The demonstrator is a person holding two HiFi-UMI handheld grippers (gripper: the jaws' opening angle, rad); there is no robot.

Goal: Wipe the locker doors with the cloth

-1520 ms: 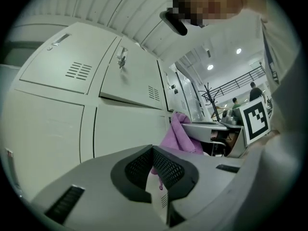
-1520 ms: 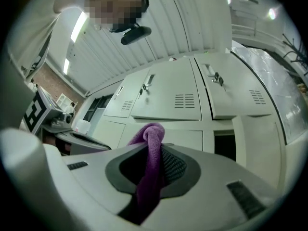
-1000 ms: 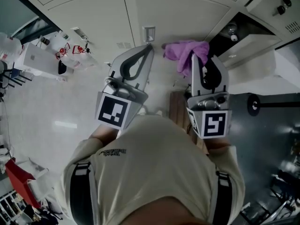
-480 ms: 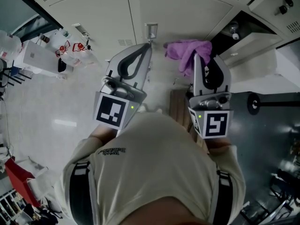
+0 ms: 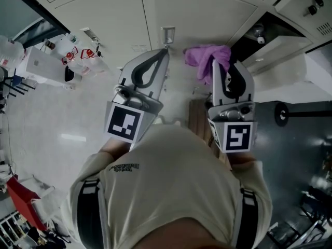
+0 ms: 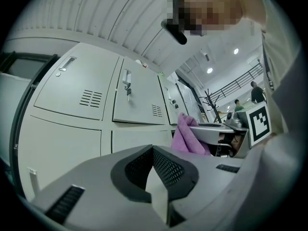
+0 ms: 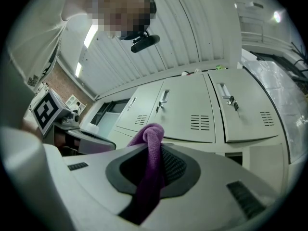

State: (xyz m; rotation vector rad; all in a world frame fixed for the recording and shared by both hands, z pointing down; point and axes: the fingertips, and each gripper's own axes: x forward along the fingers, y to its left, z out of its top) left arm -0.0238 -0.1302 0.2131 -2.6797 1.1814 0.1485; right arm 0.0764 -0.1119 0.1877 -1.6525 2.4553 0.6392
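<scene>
Pale grey locker doors (image 5: 192, 14) fill the top of the head view and stand ahead in both gripper views (image 6: 134, 95) (image 7: 187, 109). My right gripper (image 5: 215, 62) is shut on a purple cloth (image 5: 205, 58), which bunches out past its tips close to the doors. In the right gripper view the cloth (image 7: 149, 162) runs between the closed jaws (image 7: 156, 146). My left gripper (image 5: 165, 52) is shut with nothing in it, its tips just below a door handle (image 5: 167, 35). From the left gripper view (image 6: 153, 152) the cloth (image 6: 185, 136) shows to the right.
One locker (image 5: 259, 35) at the upper right stands open with a dark inside. A wooden slatted piece (image 5: 197, 118) lies below the grippers. A white table (image 5: 41, 66) with small items stands on the left. A dark round weight on a bar (image 5: 280, 115) sits at the right.
Almost nothing: both grippers stay shut in front of the lockers, and the view has shifted only slightly.
</scene>
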